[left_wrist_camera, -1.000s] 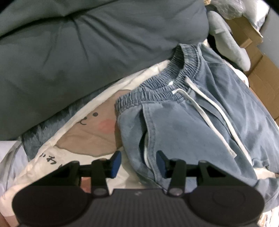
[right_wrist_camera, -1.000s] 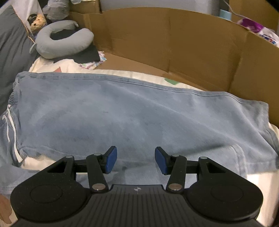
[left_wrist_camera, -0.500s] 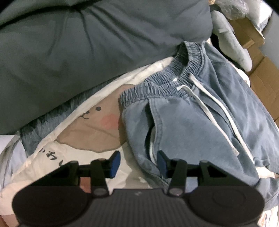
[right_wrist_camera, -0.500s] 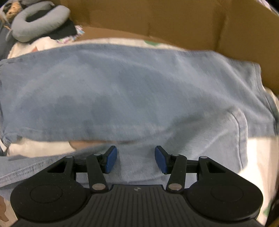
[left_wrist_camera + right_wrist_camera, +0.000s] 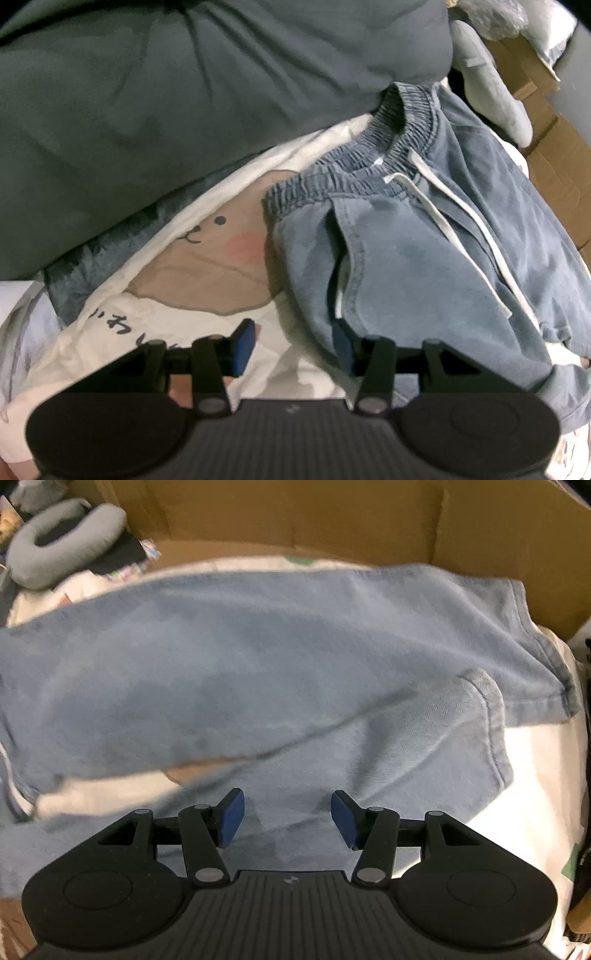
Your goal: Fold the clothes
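Observation:
Blue denim drawstring pants lie on a white bedsheet with a bear print. Their elastic waistband and white drawstring show in the left wrist view. My left gripper is open, hovering at the pants' near side edge below the pocket; its right pad touches or overlaps the fabric. In the right wrist view the pant legs stretch across, with the hems at the right. My right gripper is open and empty just above the nearer leg.
A large dark grey duvet lies beyond the waistband. A grey neck pillow sits at the far left of the right wrist view. Cardboard walls border the far side of the bed.
The right gripper moved forward and right along the legs toward the hems, closer to the fabric. The left gripper shifted slightly, still at the pants' side edge. Both stayed open.

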`<state>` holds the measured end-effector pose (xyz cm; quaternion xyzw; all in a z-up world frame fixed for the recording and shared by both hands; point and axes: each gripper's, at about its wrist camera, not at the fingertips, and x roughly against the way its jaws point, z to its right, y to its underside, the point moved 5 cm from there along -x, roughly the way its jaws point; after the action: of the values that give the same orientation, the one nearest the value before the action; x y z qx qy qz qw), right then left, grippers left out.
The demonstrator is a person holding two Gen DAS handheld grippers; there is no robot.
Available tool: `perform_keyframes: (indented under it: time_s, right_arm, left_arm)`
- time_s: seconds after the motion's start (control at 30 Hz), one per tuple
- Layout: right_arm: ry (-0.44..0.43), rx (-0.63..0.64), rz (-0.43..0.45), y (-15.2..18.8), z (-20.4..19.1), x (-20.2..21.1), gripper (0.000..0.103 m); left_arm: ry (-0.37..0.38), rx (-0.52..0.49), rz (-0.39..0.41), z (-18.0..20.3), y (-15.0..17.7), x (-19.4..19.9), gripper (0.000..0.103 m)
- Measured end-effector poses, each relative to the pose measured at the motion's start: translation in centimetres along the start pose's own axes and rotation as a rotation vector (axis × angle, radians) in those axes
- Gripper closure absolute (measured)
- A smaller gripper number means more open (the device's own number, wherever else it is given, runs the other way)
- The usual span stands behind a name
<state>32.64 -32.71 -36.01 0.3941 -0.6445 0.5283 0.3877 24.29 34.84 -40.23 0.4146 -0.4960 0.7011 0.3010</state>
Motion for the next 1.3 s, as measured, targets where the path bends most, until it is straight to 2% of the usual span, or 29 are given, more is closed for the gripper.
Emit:
perform_keyframes:
  time_s: [0.17, 0.33, 0.63, 0.73, 0.77, 0.83, 0.87, 0.9, 1.0, 1.3]
  right_arm:
    - [-0.074, -0.017, -0.017, -0.9, -3.2, -0.3, 0.044]
    - [-0.045, -0.049, -0.064, -1.4, -5.2, -1.7, 0.044]
    - [0.002, -0.231, -0.128, -1.6, -4.3, -5.2, 0.045]
    - [0.021, -0.269, -0.177, -1.3, -4.2, -6.1, 0.045]
    - [0.03, -0.276, -0.195, -1.2, -4.2, -6.4, 0.052]
    - [0.058, -0.272, -0.213, -1.0, -4.0, -6.6, 0.073]
    - [0.072, -0.269, -0.219, -0.9, -3.8, -6.6, 0.091]
    - [0.078, -0.272, -0.225, -0.9, -3.6, -6.6, 0.095]
    - [0.047, -0.327, -0.229, -1.0, -2.6, -5.4, 0.101]
    - [0.025, -0.326, -0.134, 0.9, -1.3, 2.8, 0.101]
  left_arm:
    - [0.008, 0.029, 0.005, -1.1, -0.1, -0.1, 0.054]
    - [0.025, 0.052, 0.02, -1.6, -0.3, -0.3, 0.054]
    - [0.065, 0.101, 0.043, -1.7, -0.3, -0.3, 0.054]
    - [0.079, 0.122, 0.05, -1.6, -0.2, -0.4, 0.054]
    - [0.083, 0.131, 0.054, -1.6, -0.2, -0.5, 0.054]
    - [0.093, 0.146, 0.062, -1.4, -0.2, -0.7, 0.054]
    - [0.099, 0.153, 0.064, -1.3, -0.2, -0.7, 0.054]
    - [0.106, 0.158, 0.064, -1.1, -0.2, -0.8, 0.054]
    - [0.123, 0.163, 0.074, -0.6, -0.3, -0.9, 0.054]
    - [0.146, 0.168, 0.078, 0.2, 0.1, -1.1, 0.054]
